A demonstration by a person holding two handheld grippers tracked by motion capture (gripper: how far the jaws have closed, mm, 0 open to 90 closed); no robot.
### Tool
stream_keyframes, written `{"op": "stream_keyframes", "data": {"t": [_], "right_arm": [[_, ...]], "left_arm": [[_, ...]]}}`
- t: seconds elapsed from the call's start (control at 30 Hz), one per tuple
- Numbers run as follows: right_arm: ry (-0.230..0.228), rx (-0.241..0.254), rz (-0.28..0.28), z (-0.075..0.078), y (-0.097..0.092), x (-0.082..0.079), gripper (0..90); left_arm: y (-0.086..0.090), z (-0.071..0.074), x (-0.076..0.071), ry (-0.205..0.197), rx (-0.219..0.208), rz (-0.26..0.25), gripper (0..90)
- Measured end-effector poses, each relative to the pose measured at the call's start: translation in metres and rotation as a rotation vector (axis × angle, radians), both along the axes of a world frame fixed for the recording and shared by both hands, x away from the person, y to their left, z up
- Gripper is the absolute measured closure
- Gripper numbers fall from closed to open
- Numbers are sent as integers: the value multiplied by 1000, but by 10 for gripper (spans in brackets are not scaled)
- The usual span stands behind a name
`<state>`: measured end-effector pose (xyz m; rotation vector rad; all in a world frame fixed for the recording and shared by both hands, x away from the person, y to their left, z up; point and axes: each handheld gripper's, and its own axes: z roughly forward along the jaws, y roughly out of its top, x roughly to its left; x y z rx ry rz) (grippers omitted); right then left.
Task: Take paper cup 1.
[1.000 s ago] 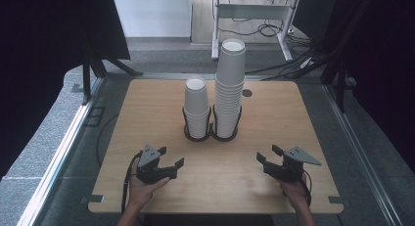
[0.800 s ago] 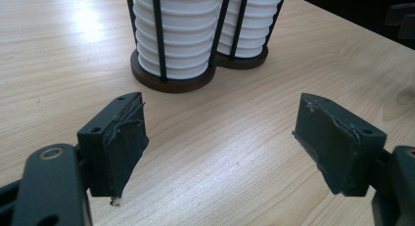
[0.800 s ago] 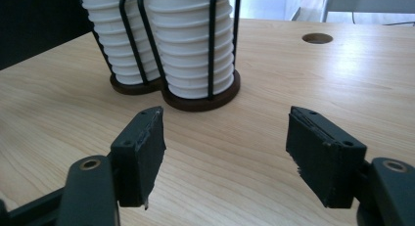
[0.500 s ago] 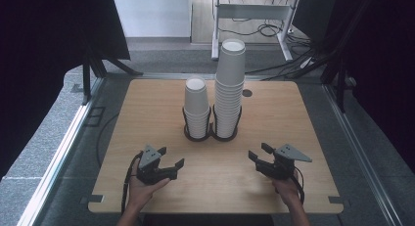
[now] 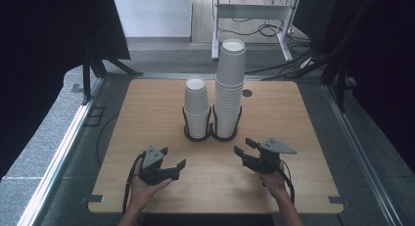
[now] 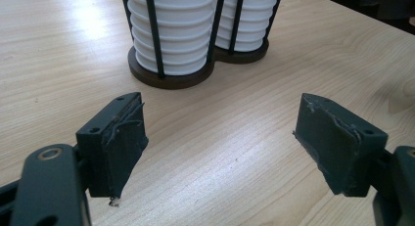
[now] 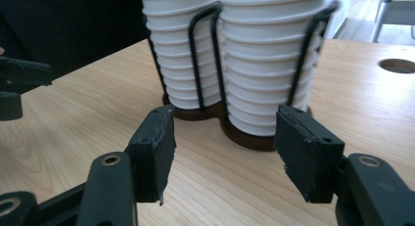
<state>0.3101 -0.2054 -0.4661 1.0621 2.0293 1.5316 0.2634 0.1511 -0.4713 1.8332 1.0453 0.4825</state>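
Two stacks of white paper cups stand in a black wire holder (image 5: 210, 133) at the middle of the wooden table (image 5: 147, 108). The left stack (image 5: 196, 106) is short and the right stack (image 5: 230, 84) is tall. My left gripper (image 5: 172, 157) rests near the front left, open and empty, its jaws pointing toward the holder (image 6: 195, 77). My right gripper (image 5: 244, 146) hovers at the front right, open and empty, close to the tall stack (image 7: 269, 64) with the short stack (image 7: 183, 55) beside it.
A round cable hole (image 5: 246, 93) sits in the table behind the tall stack. A white desk frame (image 5: 254, 13) and floor cables lie beyond the far edge. Dark panels flank both sides.
My right gripper has moved left and forward, closer to the cup holder. The left gripper has stayed put.
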Motion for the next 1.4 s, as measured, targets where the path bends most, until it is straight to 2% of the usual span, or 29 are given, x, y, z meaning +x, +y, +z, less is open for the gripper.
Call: {"op": "stream_keyframes", "data": {"t": [0.27,0.4,0.43,0.63,1.1,1.27,1.4], "right_arm": [[-14,4,44,0,15,8,480],[-14,19,72,2,23,13,514],[-14,30,94,4,26,15,536],[-21,58,123,4,33,18,616],[-23,42,168,2,45,23,803],[-21,31,194,4,52,32,867],[-24,63,204,7,61,43,892]], "left_arm": [[-1,-1,1,6,10,-2,193],[-2,-2,2,9,12,0,193],[-3,-2,1,9,15,-2,193],[-4,-3,1,13,14,-6,193],[5,0,1,15,11,13,190],[6,3,2,8,13,9,191],[8,3,2,12,11,18,190]]}}
